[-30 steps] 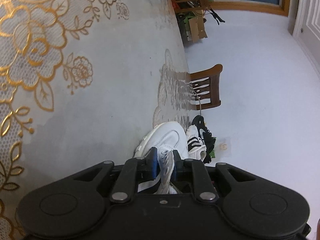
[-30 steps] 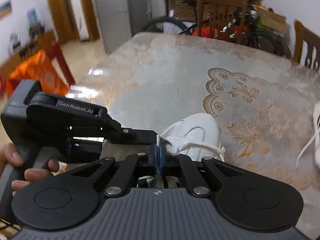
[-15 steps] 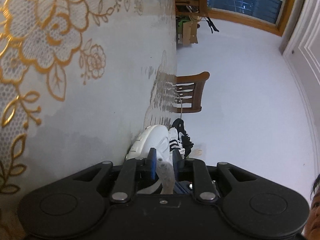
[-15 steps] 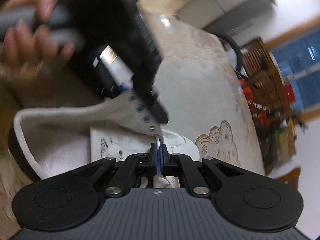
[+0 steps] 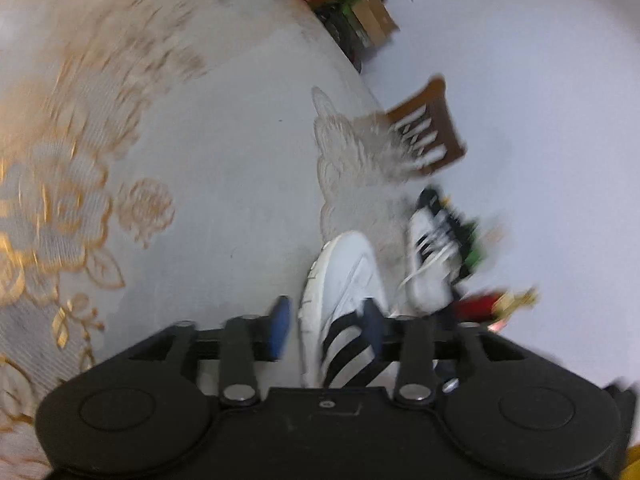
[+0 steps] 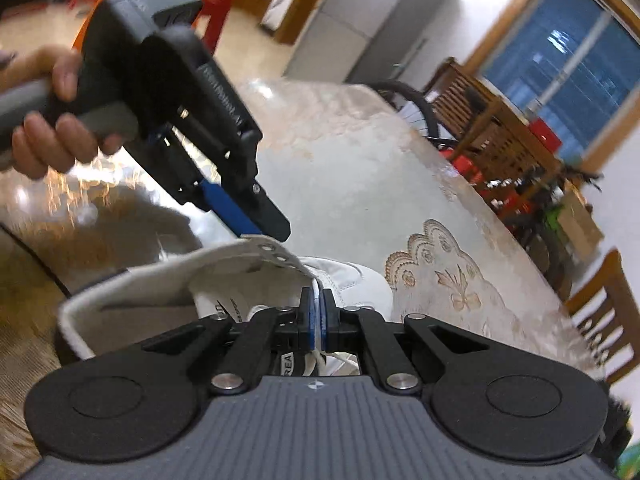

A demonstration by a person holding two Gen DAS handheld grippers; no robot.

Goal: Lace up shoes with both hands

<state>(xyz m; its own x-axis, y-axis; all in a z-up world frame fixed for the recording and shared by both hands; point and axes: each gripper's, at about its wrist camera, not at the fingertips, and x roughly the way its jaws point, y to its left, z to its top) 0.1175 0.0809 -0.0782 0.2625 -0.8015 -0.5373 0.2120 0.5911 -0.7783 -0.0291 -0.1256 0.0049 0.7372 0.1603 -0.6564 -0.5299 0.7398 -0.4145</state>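
Left tongs (image 5: 326,326) stood partly open, blue pads apart, jaws having just been opening. The white shoe (image 5: 340,280) with black side stripes showed between the pads in the left wrist view, but the pads did not press it. That frame was blurred, so contact could not be told. In the right wrist view the left tongs' (image 6: 264,226) blue finger tip sat just at the top of the shoe's eyelet flap (image 6: 276,252), touching or nearly so; cannot tell which.

Right tongs (image 6: 316,314) were closed tight, pads pinched on a white lace (image 6: 317,308) that ran up from the shoe between them.

Left hand (image 6: 52,120) wrapped the grey handle at upper left of the right wrist view, fingers curled under, the tool angled down toward the shoe. Right hand not visible; its tool pointed down over the shoe opening.

White shoe (image 6: 168,280) lay on the desk (image 6: 360,184) close under both tools, opening toward the right camera, toe pointing away, eyelet flap lifted with metal eyelets showing. A second shoe (image 5: 432,256), white with dark stripes and loose laces, lay just beyond it near the desk edge.

Desk carried a pale cloth with gold flower print (image 5: 52,208). Wooden chair (image 5: 428,132) stood past the far edge.
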